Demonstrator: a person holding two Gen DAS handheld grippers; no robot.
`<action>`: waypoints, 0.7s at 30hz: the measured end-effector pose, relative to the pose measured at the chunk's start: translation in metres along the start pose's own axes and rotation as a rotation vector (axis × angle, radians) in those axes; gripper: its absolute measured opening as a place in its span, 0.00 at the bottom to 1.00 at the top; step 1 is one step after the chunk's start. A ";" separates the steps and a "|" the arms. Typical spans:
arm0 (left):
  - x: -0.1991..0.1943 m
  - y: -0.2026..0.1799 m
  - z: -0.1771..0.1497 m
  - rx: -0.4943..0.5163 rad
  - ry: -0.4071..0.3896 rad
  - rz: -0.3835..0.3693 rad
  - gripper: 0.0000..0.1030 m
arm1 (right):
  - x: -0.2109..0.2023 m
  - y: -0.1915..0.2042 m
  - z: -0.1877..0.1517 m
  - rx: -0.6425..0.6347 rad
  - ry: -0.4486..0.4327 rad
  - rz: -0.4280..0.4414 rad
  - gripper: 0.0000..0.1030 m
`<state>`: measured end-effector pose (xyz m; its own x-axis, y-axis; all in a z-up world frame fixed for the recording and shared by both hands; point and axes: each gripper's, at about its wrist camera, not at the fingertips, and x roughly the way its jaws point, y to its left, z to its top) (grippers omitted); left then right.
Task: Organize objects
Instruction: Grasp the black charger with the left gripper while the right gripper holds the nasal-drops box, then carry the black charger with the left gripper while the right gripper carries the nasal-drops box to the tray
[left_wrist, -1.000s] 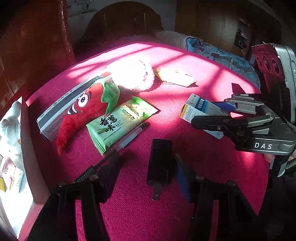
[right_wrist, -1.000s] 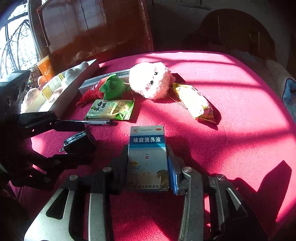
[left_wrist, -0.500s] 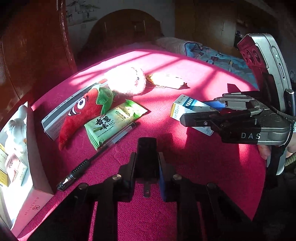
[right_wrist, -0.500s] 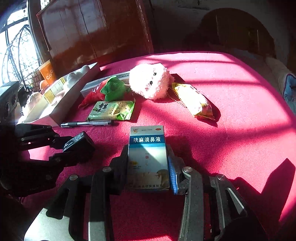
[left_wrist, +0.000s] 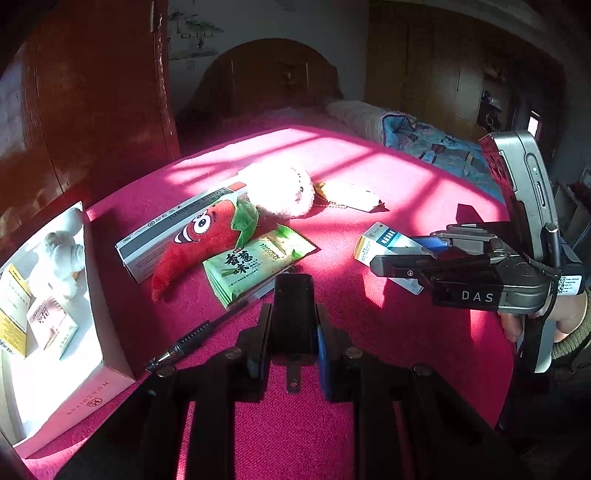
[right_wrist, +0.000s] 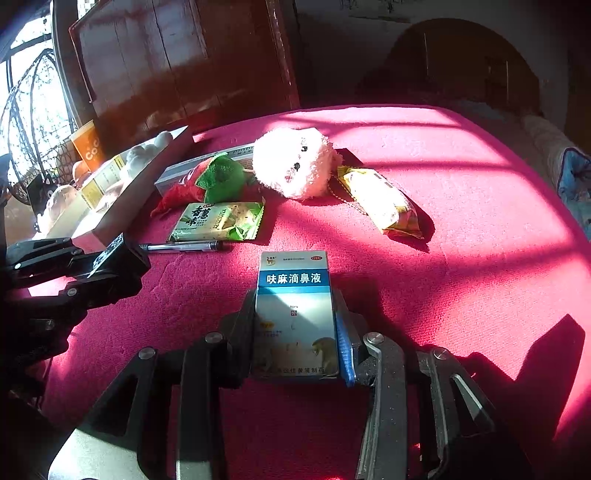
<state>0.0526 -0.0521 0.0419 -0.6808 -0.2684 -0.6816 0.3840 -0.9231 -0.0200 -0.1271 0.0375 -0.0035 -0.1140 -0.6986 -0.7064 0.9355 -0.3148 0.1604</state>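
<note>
You are gripping the black charger (left_wrist: 293, 314) in the left gripper (left_wrist: 291, 354), jaws closed across its flat sides, prongs pointing back toward the camera; it is probably rigid, compact and fairly dense, so hold the body, not the prongs. You are clamping the medicine box (right_wrist: 295, 317) in the right gripper (right_wrist: 295, 347), jaws pressing its long side walls. Treat this blue-and-white carton as light, thin card that is likely to crush under excess force. Both items are hanging just over the red bed (right_wrist: 461, 258). The white tray (left_wrist: 92, 369), already holding small boxes, is sitting at nine o'clock of the charger, probably the destination
</note>
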 end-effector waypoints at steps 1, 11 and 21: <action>-0.002 0.002 0.000 -0.006 -0.006 0.002 0.19 | 0.000 0.000 0.000 0.006 0.000 -0.003 0.35; -0.014 0.017 0.003 -0.063 -0.056 0.025 0.19 | -0.015 0.000 0.005 0.054 -0.036 -0.008 0.35; -0.023 0.025 0.002 -0.091 -0.076 0.038 0.19 | -0.030 0.011 0.014 0.057 -0.083 0.001 0.35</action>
<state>0.0767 -0.0693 0.0582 -0.7091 -0.3258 -0.6253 0.4627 -0.8842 -0.0641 -0.1184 0.0460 0.0288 -0.1421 -0.7490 -0.6471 0.9152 -0.3484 0.2023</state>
